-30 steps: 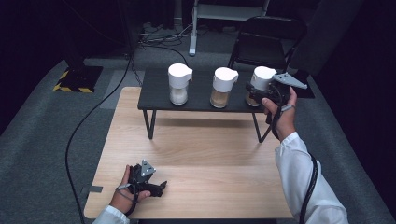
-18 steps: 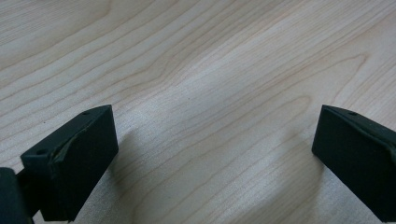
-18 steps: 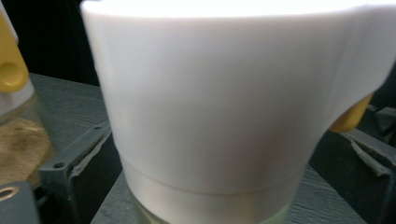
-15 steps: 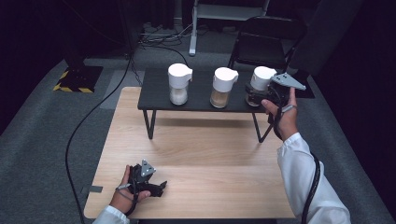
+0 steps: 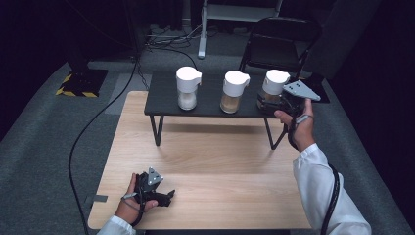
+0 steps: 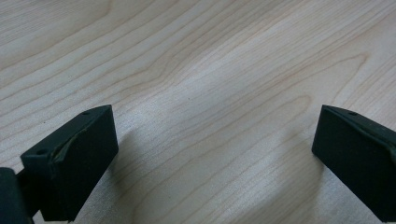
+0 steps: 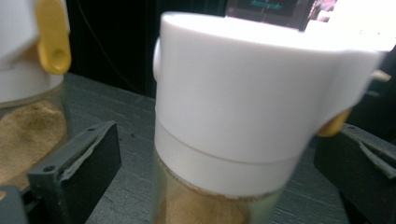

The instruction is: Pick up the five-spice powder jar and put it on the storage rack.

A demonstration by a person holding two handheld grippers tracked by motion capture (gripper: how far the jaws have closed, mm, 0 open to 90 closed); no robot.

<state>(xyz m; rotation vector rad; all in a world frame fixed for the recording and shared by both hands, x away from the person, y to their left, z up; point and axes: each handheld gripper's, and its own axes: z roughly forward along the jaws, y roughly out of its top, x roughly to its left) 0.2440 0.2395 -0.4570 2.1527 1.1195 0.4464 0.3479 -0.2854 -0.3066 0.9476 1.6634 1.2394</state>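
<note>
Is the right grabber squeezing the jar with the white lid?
Apart. In the right gripper view the jar stands between the right gripper's jaws, which have just been opening, with dark shelf showing in the gap on each side.

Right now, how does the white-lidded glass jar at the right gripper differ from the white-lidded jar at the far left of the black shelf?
The right jar holds brownish powder; the left jar holds white contents. The right jar stands between the right gripper's open jaws, which have just been opening; the left jar stands alone. Both are upright on the black shelf.
</note>
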